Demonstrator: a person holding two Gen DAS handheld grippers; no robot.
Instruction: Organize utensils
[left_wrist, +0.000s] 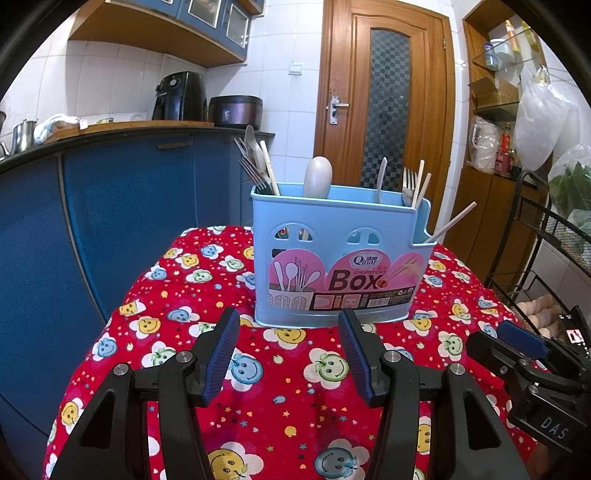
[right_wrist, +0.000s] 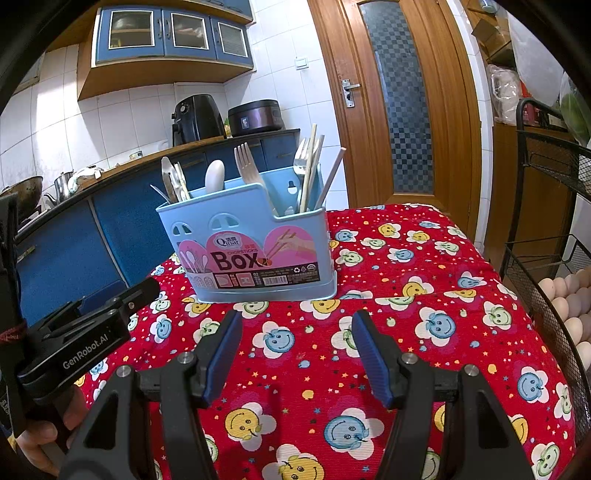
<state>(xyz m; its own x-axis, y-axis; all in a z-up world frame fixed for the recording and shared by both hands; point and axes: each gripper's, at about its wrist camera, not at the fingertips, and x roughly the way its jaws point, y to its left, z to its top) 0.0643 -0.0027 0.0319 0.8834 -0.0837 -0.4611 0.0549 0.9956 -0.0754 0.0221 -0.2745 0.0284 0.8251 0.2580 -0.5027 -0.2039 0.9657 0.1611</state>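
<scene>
A light blue chopsticks box stands upright on a red smiley-flower cloth. Forks, a white spoon and chopsticks stick up out of its compartments. My left gripper hovers just in front of the box, open, nothing between its blue pads. My right gripper sits to the box's right front, also open and holding nothing. Each gripper shows at the edge of the other's view.
A blue kitchen counter with an air fryer and a rice cooker runs behind on the left. A wooden door stands behind. A black wire rack with eggs borders the cloth's right side.
</scene>
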